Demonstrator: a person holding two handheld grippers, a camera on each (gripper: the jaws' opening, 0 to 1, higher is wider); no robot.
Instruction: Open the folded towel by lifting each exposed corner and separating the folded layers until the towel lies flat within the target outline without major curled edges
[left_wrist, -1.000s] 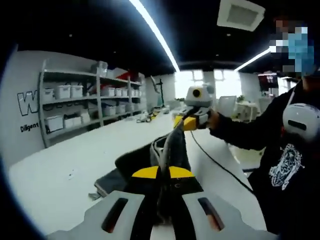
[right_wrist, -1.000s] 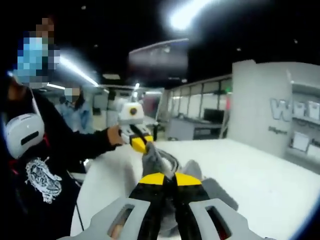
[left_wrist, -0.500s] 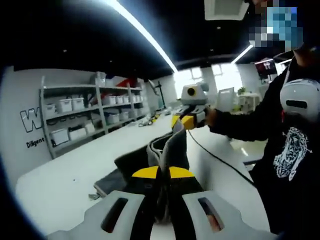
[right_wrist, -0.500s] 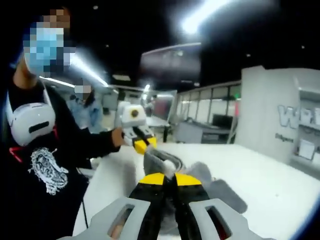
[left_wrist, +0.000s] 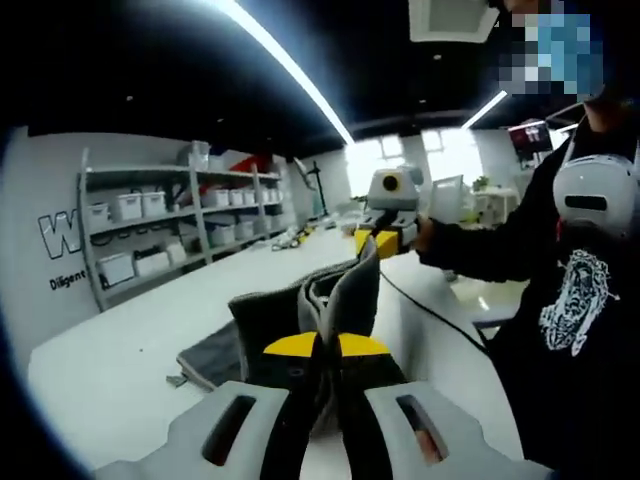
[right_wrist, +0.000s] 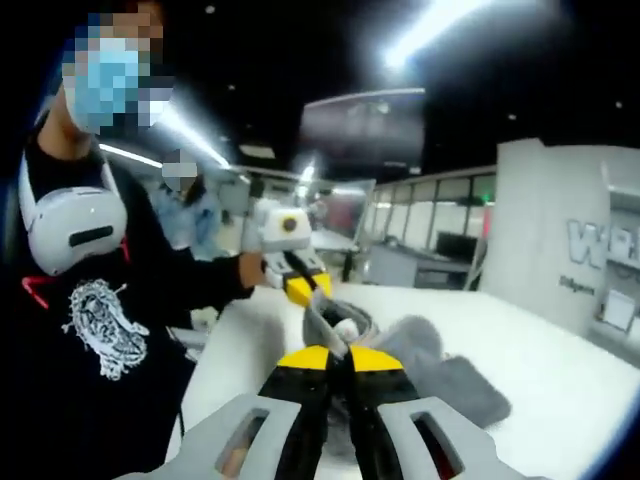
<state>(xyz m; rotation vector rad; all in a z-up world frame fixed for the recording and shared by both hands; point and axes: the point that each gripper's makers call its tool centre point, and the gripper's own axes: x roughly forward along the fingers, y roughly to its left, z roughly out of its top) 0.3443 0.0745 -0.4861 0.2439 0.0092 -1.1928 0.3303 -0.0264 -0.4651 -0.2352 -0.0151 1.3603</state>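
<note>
My left gripper (left_wrist: 325, 345) clamped on grey towel (left_wrist: 290, 315) edge, my right gripper (right_wrist: 337, 357) clamped on its opposite edge, towel lifted between them above white table (left_wrist: 130, 350), its far part resting there

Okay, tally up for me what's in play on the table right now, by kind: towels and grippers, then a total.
Grey towel: 1, held up off the white table
Grippers: 2, the left gripper and the right gripper, each shut on the towel
Total: 3
</note>
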